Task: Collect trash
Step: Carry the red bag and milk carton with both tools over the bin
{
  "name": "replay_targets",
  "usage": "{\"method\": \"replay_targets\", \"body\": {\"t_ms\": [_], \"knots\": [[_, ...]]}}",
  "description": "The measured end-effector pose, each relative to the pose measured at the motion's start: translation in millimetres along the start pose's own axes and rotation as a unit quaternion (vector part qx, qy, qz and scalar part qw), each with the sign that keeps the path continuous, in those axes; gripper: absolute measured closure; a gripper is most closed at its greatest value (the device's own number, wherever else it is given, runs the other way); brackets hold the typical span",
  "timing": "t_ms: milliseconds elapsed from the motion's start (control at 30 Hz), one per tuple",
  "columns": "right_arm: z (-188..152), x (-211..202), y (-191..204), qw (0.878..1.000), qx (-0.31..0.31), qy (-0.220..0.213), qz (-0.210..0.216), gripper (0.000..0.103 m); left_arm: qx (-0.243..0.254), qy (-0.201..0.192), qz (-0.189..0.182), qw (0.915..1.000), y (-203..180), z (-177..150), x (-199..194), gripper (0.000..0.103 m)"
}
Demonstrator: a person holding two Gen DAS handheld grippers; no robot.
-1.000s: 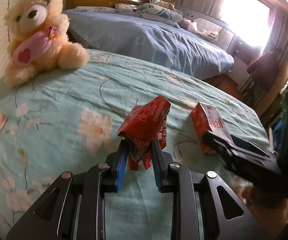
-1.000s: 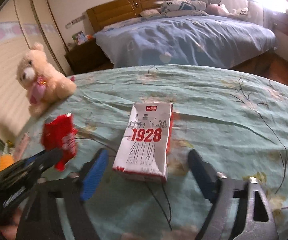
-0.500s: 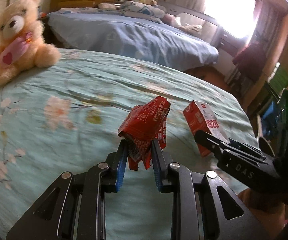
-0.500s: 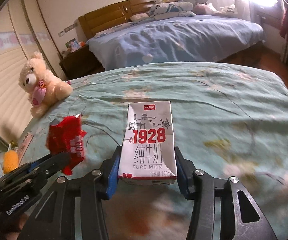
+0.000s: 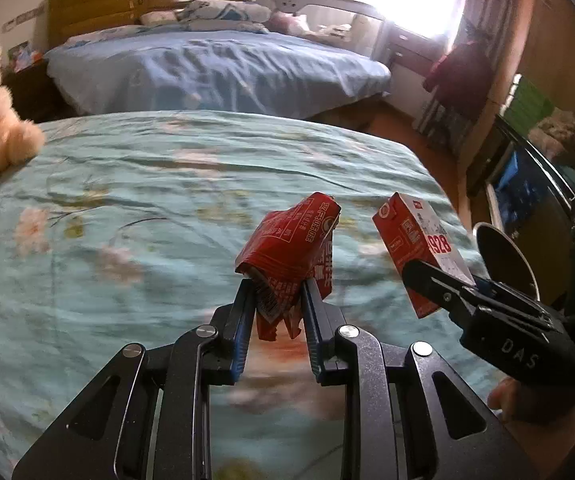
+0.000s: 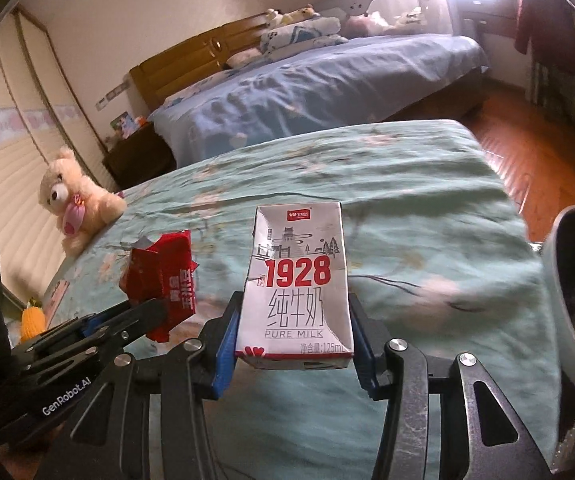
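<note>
A crumpled red snack wrapper point(image 5: 291, 252) is pinched between the blue-padded fingers of the left hand-held gripper point(image 5: 275, 304), lifted clear of the teal floral bedspread point(image 5: 135, 200). Its torn lower edge hangs down between the two fingers.

Just beside it, a small milk carton point(image 6: 299, 288) marked "1928" and "PURE MILK" is clamped upright in the right hand-held gripper point(image 6: 293, 344) — the fingers are closed on its two side faces near the bottom. From the left wrist view the same carton is seen side-on, red-sided and tilted, to the right of the wrapper. The two items are held near each other above the bed but aren't touching.

At the right edge of the right wrist view, the rim of a grey bin point(image 6: 559, 280) is seen, with some stuff inside that can't be made out clearly.

A cream teddy bear point(image 6: 75, 204) with a pink heart is propped at the far left corner of the bedspread. A second bed with a blue cover point(image 6: 327, 84) and a wooden headboard is seen behind — pillows and soft toys piled at its head.
</note>
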State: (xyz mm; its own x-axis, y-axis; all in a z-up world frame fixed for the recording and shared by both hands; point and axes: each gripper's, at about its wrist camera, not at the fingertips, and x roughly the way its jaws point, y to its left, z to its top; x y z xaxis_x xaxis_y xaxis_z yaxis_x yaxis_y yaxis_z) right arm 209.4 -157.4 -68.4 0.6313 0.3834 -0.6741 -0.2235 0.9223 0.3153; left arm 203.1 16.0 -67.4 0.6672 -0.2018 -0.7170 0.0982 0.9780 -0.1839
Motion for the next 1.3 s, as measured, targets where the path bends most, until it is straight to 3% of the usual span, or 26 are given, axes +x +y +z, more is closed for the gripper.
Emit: {"method": "replay_targets", "body": {"t_ms": [533, 1300], "knots": [[-12, -55, -74, 0.998, 0.049, -0.033, -0.031, 0.054, 0.074, 0.011, -0.038, 0.9965, -94, 2, 14, 0.081], [-22, -102, -171, 0.986, 0.119, -0.065, -0.093, 0.054, 0.158, 0.025, -0.088, 0.9831, -204, 1, 36, 0.081]]}}
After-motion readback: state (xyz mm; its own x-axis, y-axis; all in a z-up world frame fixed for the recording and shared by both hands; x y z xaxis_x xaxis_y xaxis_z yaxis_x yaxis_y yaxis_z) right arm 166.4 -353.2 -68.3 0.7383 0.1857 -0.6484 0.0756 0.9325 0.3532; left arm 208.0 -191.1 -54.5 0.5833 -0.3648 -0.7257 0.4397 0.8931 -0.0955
